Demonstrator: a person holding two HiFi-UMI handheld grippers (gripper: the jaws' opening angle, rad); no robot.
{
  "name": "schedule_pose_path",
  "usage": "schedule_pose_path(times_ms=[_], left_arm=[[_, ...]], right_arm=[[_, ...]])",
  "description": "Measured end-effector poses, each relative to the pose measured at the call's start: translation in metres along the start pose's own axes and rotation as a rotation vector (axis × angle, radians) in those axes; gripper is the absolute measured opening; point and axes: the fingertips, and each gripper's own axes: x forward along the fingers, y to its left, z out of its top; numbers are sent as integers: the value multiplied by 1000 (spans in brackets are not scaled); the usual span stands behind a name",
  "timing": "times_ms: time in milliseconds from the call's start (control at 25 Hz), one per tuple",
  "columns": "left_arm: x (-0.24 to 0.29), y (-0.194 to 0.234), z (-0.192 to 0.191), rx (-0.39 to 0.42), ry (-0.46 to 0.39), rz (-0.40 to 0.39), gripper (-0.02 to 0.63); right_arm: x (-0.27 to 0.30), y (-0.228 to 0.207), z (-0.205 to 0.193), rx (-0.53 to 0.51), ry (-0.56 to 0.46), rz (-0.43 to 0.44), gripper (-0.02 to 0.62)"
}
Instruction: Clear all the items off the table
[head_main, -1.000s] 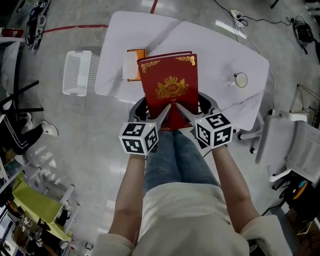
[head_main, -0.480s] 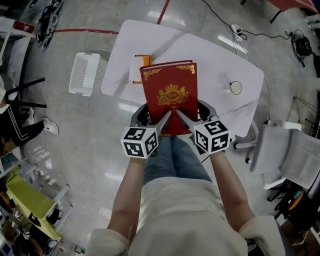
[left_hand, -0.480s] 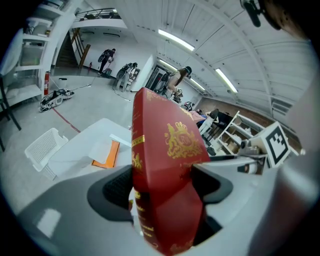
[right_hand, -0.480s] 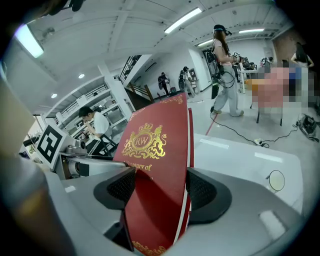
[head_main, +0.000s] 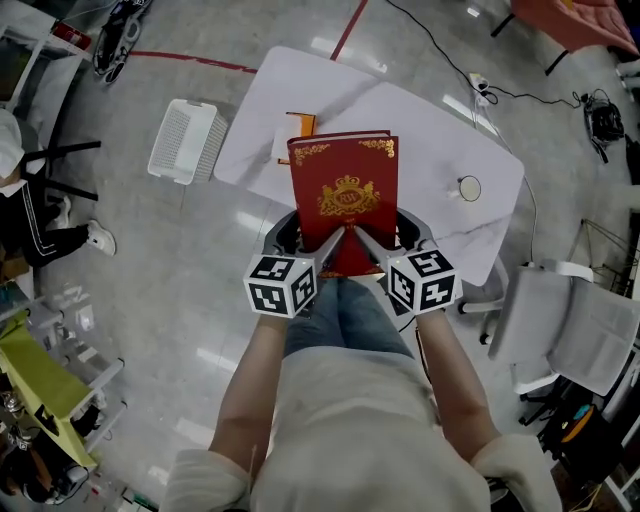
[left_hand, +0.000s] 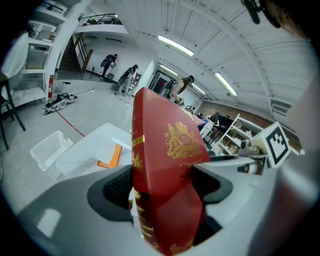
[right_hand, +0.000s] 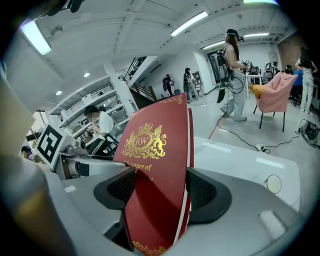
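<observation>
the person holds a red book (head_main: 345, 195) up in front of them with both tools, one at each near corner. seen from above, it hangs over the near edge of the white table (head_main: 440, 135), and its far end covers part of the tabletop.

the book is a deep red with a slight sheen. a gold crest sits in the middle of the cover, topped by a crown, with the letters "rw" inside it. gold scrollwork fills the two far corners, and there is more gold along the near edge. a line of gold lettering runs under the crest, half hidden by the jaws. the spine (left_hand: 137, 150) is thick and carries gold bands and ornament. in the right gripper view a thin white strip (right_hand: 187, 150) runs along one long edge between the red faces.

the left gripper (head_main: 330, 236) is clamped on the near left corner, with its dark ribbed pads (left_hand: 120, 187) pressed on either side of the book. the right gripper (head_main: 364, 238) is clamped on the near right corner in the same way, its jaws wide because the book is thick.

on the table behind lie a flat orange thing (head_main: 301, 124) with a white sheet beside it, and a small round thing (head_main: 469, 187) near the right end. a white basket (head_main: 182, 140) sits on the floor left of the table.
</observation>
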Motion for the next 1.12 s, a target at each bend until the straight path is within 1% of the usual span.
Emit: schedule_pose_path(times_ms=[200, 480, 800, 1000, 1120], left_arm=[[-16, 4, 0, -12, -25, 19, 367], [-17, 1, 0, -39, -48, 58, 367], [-27, 9, -1, -58, -84, 105, 367], [-67, 58, 11, -86, -103, 121, 367], [-83, 80, 17, -95, -111, 134, 367]], right_arm=[[-1, 15, 2, -26, 2, 20, 318], [-1, 13, 5, -53, 14, 60, 318], [5, 23, 8, -91, 19, 111, 318], [37, 78, 23, -118, 34, 131, 318], [51, 100, 31, -131, 39, 145, 318]])
